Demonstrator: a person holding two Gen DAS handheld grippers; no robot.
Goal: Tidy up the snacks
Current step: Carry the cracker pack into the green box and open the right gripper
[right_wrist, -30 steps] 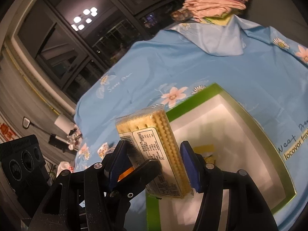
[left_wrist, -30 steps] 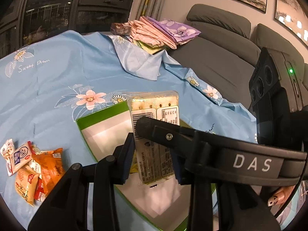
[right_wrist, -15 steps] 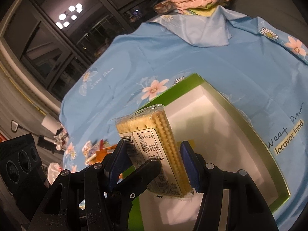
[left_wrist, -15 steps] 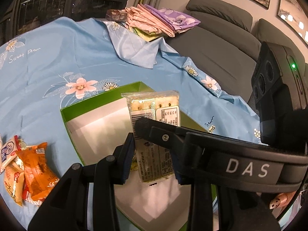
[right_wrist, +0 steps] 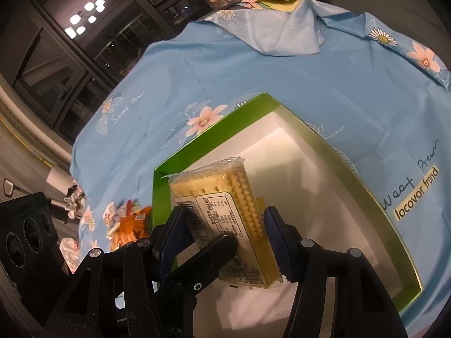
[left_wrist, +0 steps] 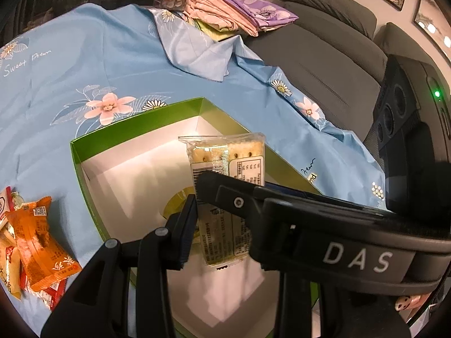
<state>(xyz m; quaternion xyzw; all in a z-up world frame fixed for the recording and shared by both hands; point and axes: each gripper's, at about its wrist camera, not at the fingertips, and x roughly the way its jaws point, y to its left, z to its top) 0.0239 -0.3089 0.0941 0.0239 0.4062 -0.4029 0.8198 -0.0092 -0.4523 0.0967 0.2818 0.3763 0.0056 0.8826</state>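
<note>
Left wrist view: left claw (left_wrist: 222, 219) clamped on a clear-wrapped cracker pack (left_wrist: 225, 169), blue pads pressing the pack's two long sides. Pack held upright over the open green box (left_wrist: 135, 125), printed label facing the camera, top end with the crimped seal rising above the fingers. Crossing in front, a black finger of the right claw (left_wrist: 234, 197), lying against the pack's face. Inside the box, white floor and something yellow-green (left_wrist: 176, 202) partly hidden behind the left pad. Left of the box, on the blue flowered tablecloth (left_wrist: 84, 64), a small heap of snack packets, the top one orange (left_wrist: 39, 239). At the far edge of the table, a stack of folded cloths (left_wrist: 236, 14), pink and purple; beyond it a grey sofa (left_wrist: 324, 48).

Right wrist view: right claw (right_wrist: 222, 236) closed on the same cracker pack (right_wrist: 222, 208), pads on the scalloped cracker edge and on the opposite side. From the lower left, a black finger of the left claw (right_wrist: 208, 256) meeting the pack's labelled face. Pack tilted, hanging above the near left corner of the green box (right_wrist: 324, 146), not touching the floor. Orange snack packets (right_wrist: 132, 225) on the tablecloth (right_wrist: 253, 70) just left of the box. Dark windows (right_wrist: 70, 56) behind the table.
</note>
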